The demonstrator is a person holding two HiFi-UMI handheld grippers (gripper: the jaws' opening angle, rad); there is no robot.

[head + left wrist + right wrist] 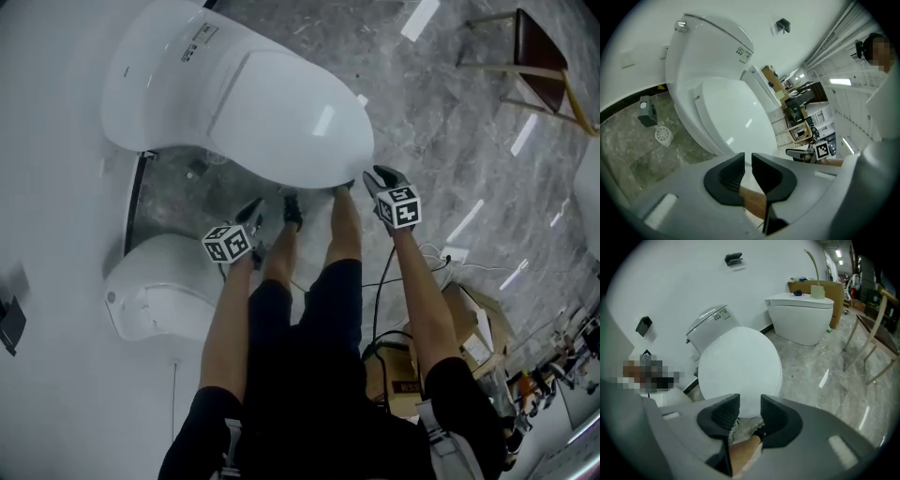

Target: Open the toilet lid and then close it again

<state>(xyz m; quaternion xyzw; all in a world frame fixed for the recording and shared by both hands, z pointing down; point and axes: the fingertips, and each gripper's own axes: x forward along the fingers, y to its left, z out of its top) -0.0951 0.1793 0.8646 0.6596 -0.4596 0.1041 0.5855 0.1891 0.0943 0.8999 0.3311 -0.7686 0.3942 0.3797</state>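
The white toilet stands against the wall with its lid [281,112] down over the bowl; the lid also shows in the left gripper view [726,112] and the right gripper view [738,364]. My left gripper [253,212] hangs just off the lid's front left edge, jaws shut with nothing between them [747,157]. My right gripper [377,176] is beside the lid's front right rim, not touching it. Its jaws stand open and empty [750,399], pointing down at the lid's front edge.
The person's bare legs [309,253] and shoes stand right in front of the bowl. A second white toilet [155,286] sits to the left, another fixture [799,315] at the right. A wooden chair [539,56], cardboard boxes [469,319] and cables lie on the marble floor.
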